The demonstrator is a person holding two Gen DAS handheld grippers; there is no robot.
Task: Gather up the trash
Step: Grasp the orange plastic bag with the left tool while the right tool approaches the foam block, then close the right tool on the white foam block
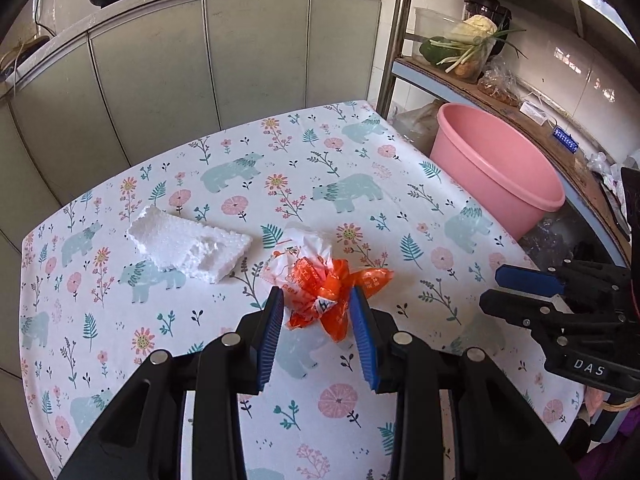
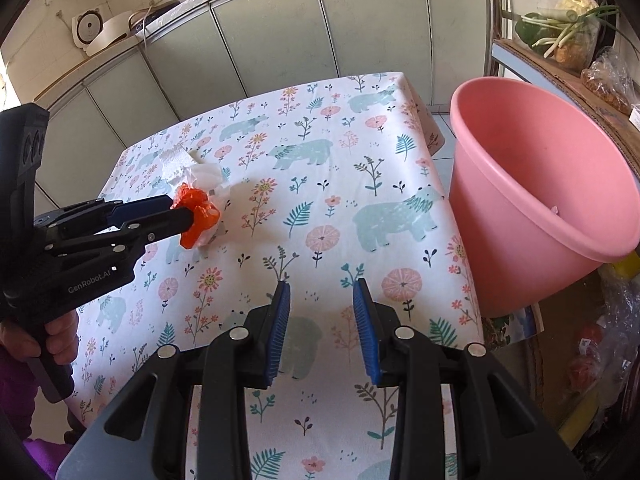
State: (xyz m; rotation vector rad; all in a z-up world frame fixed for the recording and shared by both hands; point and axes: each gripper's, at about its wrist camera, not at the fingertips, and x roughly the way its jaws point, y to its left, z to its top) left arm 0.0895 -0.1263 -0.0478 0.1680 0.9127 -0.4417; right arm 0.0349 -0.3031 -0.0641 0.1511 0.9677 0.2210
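A crumpled orange and white plastic wrapper lies on the bear-print tablecloth. My left gripper is open, its blue pads on either side of the wrapper. In the right wrist view the left gripper reaches the wrapper from the left. A white foam block lies left of the wrapper. My right gripper is open and empty above the table's near right part; it also shows in the left wrist view. A pink basin stands off the table's right edge.
Grey cabinet doors run behind the table. A metal rack at the right holds vegetables and bags. Plastic bags lie below the basin. The basin sits close against the table's right edge.
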